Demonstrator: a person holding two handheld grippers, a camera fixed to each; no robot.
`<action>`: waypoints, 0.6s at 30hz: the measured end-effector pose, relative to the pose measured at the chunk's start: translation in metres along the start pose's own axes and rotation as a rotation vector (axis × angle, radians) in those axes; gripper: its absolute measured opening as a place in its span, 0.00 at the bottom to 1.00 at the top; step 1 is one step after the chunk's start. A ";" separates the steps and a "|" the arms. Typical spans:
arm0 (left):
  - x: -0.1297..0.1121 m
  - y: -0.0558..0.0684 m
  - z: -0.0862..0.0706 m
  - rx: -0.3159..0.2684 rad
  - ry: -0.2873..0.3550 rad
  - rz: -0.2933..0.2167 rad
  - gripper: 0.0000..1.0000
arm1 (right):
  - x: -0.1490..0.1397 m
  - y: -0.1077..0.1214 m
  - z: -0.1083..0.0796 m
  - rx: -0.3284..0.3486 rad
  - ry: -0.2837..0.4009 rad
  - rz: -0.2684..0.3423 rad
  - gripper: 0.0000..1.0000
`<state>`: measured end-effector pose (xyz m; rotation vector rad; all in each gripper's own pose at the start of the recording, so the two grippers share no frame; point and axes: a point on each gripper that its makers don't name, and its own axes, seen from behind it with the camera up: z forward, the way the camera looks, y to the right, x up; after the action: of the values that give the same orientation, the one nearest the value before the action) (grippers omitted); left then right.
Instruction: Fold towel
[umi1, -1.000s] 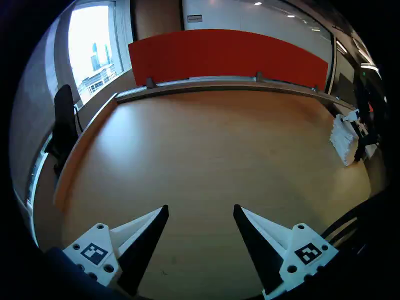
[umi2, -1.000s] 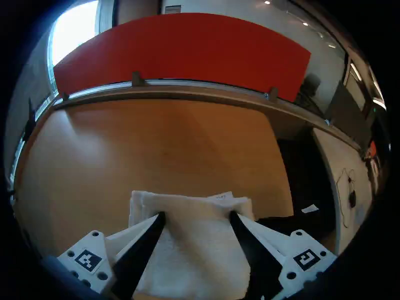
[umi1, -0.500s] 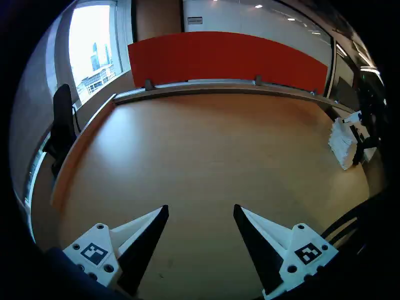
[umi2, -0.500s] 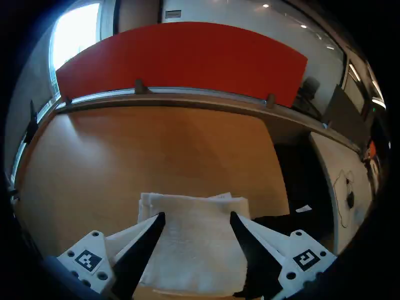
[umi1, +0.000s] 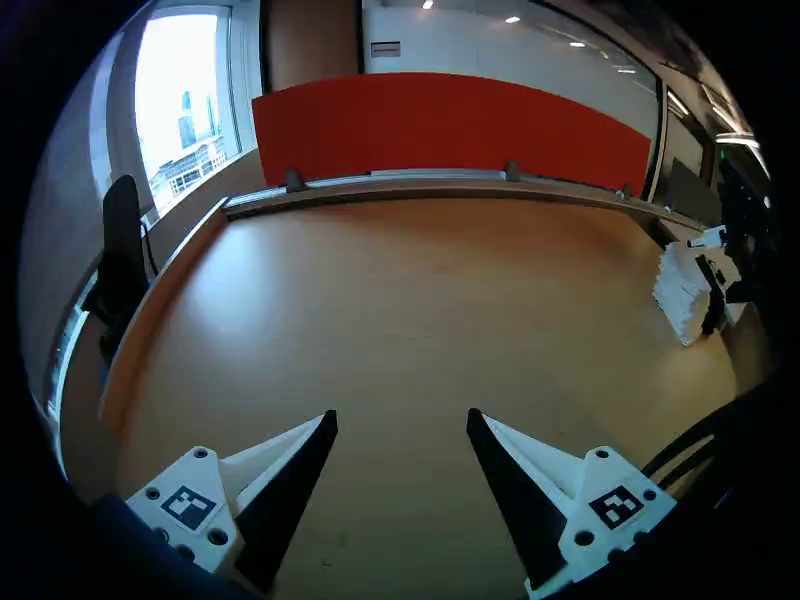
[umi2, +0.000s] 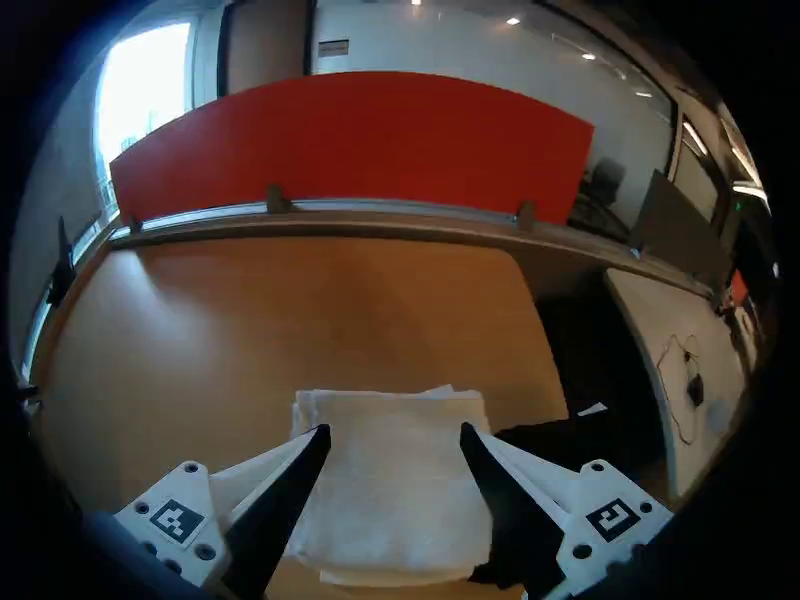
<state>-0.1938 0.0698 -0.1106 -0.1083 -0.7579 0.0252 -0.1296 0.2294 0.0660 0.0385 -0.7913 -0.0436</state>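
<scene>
The white towel (umi2: 390, 475) lies folded into a thick rectangle on the wooden table (umi2: 250, 320), near its right edge. My right gripper (umi2: 392, 450) hovers just above it, open, fingers either side of the towel's far half and not pressing on it. In the left gripper view the same towel (umi1: 683, 295) is a small white stack at the far right, with the right gripper (umi1: 722, 272) close beside it. My left gripper (umi1: 400, 430) stands open over bare wood, nothing between its fingers.
A red partition panel (umi1: 450, 120) runs along the table's far edge. A black chair (umi1: 120, 250) stands left by the window (umi1: 185, 100). Beyond the table's right edge are a dark gap and a white desk (umi2: 670, 340) with a cable.
My right gripper has drawn back and up from the towel, so the towel's near edge now shows. The left gripper has tilted slightly and stays open.
</scene>
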 end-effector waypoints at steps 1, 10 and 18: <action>0.002 0.000 0.000 -0.001 0.004 0.000 0.97 | 0.002 -0.001 -0.003 -0.002 0.015 0.004 1.00; 0.019 -0.003 0.001 -0.010 0.037 0.003 0.96 | 0.027 -0.010 -0.036 -0.021 0.182 0.056 1.00; 0.032 -0.007 0.001 -0.012 0.061 0.013 0.97 | 0.042 -0.012 -0.064 -0.054 0.321 0.098 1.00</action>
<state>-0.1713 0.0649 -0.0876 -0.1248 -0.6965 0.0302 -0.0551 0.2159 0.0501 -0.0441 -0.4697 0.0335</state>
